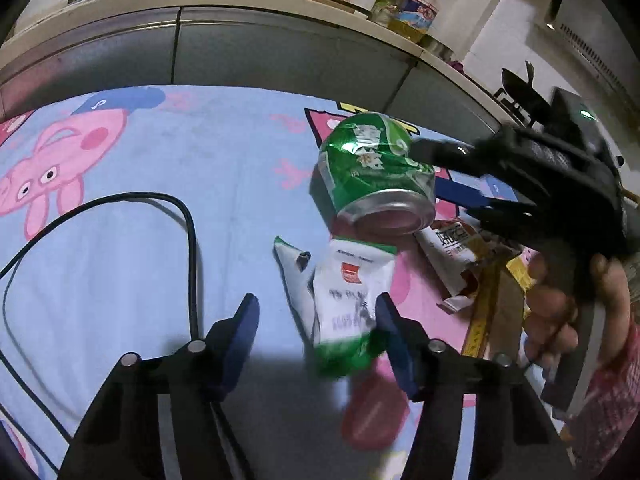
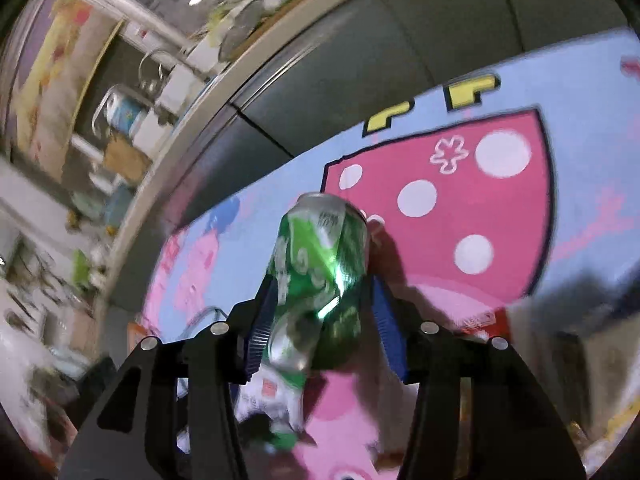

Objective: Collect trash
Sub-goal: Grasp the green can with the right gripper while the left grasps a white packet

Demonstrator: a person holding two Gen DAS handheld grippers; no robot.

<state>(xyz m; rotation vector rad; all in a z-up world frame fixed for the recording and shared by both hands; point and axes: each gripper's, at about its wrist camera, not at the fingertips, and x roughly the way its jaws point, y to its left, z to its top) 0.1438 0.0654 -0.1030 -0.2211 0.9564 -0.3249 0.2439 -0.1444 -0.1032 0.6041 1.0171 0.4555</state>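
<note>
Cable (image 1: 188, 216): a black lead loops over the cloth (image 1: 132, 240) well left of the can; it lies loose where it fell and is no part of the trash.

Left gripper (image 1: 316, 320): its blue fingers (image 1: 244, 320) stand spread, clasping nothing. It sits low, below and left of the can, aimed at the pouch, which I judge is its next pick.

Pouch (image 1: 352, 300): a white and green foil packet, flattened and torn, lying on the cloth just under the can. It sits partly between the left fingers, nearer the right one, and is not pinched. Being thin and flat, it will likely need the fingertips pressed close to the cloth.

Can (image 1: 376, 176): a crushed green drink can, lifted clear of the cloth, tilted with its open rim facing down toward the pouch. The dents give the pads flat faces to bear on, which is why it holds at that angle.

Right gripper (image 2: 324, 312): clamped on the can across its dented middle, one ribbed blue pad (image 2: 262, 320) on each side. The right wrist view is blurred, so the arm is probably in motion, carrying the can off.

Wrapper (image 1: 452, 252): a torn white and orange packet lying on the cloth just right of and below the can, not yet collected.

Bin: none shows in either view, so I cannot tell where the can is bound.
</note>
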